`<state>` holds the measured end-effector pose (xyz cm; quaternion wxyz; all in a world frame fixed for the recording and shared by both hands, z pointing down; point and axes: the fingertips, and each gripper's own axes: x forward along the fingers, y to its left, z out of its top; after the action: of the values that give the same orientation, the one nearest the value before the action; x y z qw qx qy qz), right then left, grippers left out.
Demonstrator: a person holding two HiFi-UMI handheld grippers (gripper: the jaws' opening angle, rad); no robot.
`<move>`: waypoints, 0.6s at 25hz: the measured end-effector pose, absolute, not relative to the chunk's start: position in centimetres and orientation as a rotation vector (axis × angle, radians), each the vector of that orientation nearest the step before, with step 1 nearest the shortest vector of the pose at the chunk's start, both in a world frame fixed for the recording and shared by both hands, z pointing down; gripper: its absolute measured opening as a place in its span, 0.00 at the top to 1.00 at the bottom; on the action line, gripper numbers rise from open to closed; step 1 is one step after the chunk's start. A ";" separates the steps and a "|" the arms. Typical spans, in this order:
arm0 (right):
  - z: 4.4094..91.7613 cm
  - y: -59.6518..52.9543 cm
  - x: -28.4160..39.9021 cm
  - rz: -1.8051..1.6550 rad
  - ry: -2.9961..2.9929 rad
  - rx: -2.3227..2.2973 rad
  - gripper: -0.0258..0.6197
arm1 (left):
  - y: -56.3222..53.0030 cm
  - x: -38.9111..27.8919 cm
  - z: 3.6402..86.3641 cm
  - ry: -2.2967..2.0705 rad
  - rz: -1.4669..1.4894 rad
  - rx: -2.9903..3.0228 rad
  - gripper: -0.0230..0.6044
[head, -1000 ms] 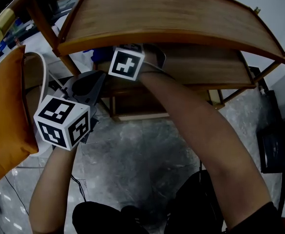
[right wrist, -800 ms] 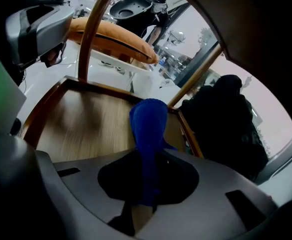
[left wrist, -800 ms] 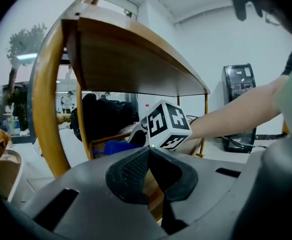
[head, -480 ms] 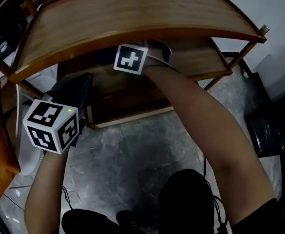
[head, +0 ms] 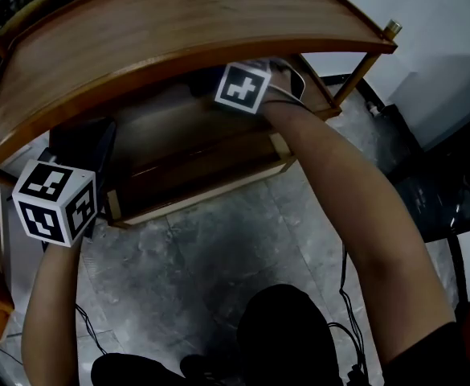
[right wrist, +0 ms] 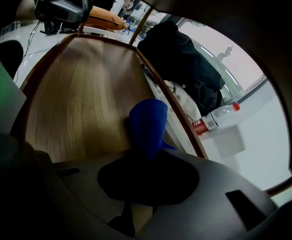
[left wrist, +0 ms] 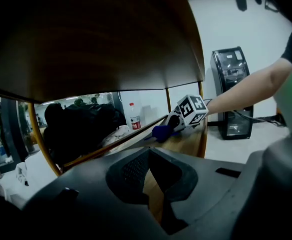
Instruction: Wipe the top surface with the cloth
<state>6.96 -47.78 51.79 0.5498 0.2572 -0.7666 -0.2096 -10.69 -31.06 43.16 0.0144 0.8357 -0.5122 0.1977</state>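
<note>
A wooden rack fills the head view, its curved top surface (head: 178, 30) bare. My right gripper (right wrist: 146, 156) reaches under that top board and is shut on a blue cloth (right wrist: 148, 124), which rests on the middle shelf (right wrist: 81, 104). Only its marker cube (head: 243, 87) shows in the head view; the cloth is hidden there. The left gripper view shows that cube (left wrist: 191, 110) and the blue cloth (left wrist: 161, 132) far along the shelf. My left gripper (left wrist: 150, 161) is shut and holds nothing, near the shelf's left end under the top board's underside (left wrist: 96, 39); its cube (head: 54, 202) sits low left.
Behind the rack are a black bag (right wrist: 185, 64), a water bottle (right wrist: 213, 119) and white cloth. An orange cushion (right wrist: 103, 19) lies beyond the shelf's far end. A black cabinet (left wrist: 230, 94) stands by the white wall. Grey stone floor (head: 218, 240) lies below, dark gear (head: 451, 191) at right.
My right gripper has slid to the right along the middle shelf under the top board. The head view has swung, so the orange cushion has left it and my left gripper sits further left.
</note>
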 end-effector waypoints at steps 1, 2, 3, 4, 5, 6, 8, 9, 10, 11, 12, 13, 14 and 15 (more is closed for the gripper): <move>51.7 -48.0 8.1 -0.495 -1.799 0.615 0.87 | -31.1 -10.3 43.1 -1.590 0.617 2.611 0.95; 51.5 -48.3 9.3 -0.493 -1.777 0.628 0.87 | -31.1 -9.8 43.1 -1.586 0.618 2.625 0.95; 51.3 -48.6 10.7 -0.486 -1.753 0.646 0.87 | -31.1 -9.4 42.9 -1.582 0.620 2.639 0.95; 51.1 -48.9 12.0 -0.475 -1.729 0.665 0.87 | -31.1 -9.0 42.8 -1.577 0.622 2.652 0.95; 51.0 -49.1 13.3 -0.466 -1.706 0.681 0.87 | -31.1 -8.6 42.7 -1.571 0.625 2.660 0.95; 50.9 -49.3 14.3 -0.462 -1.685 0.691 0.87 | -31.1 -8.4 42.7 -1.564 0.628 2.664 0.95; 50.8 -49.6 16.0 -0.479 -1.633 0.699 0.87 | -31.0 -7.9 42.7 -1.553 0.632 2.671 0.95; 50.5 -49.9 17.0 -0.494 -1.598 0.703 0.87 | -31.0 -7.6 42.6 -1.547 0.638 2.676 0.95; 50.3 -50.1 17.9 -0.507 -1.561 0.708 0.87 | -31.0 -7.3 42.7 -1.539 0.646 2.680 0.95; 50.0 -50.4 18.8 -0.515 -1.528 0.715 0.87 | -31.0 -7.1 42.7 -1.529 0.659 2.683 0.95; 49.8 -50.6 19.5 -0.520 -1.499 0.720 0.87 | -31.0 -6.9 42.9 -1.521 0.672 2.684 0.95; 49.7 -50.7 20.1 -0.523 -1.472 0.724 0.87 | -30.9 -6.9 43.1 -1.516 0.685 2.684 0.95; 49.7 -50.9 20.6 -0.527 -1.447 0.728 0.87 | -30.7 -6.8 43.2 -1.514 0.694 2.685 0.95; 49.6 -51.0 21.0 -0.531 -1.423 0.732 0.87 | -30.6 -6.8 43.3 -1.514 0.698 2.685 0.95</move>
<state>21.01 -51.02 49.61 0.6653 0.3241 -0.6301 -0.2352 -6.85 -30.61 43.30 -0.0094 0.8496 -0.4790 0.2207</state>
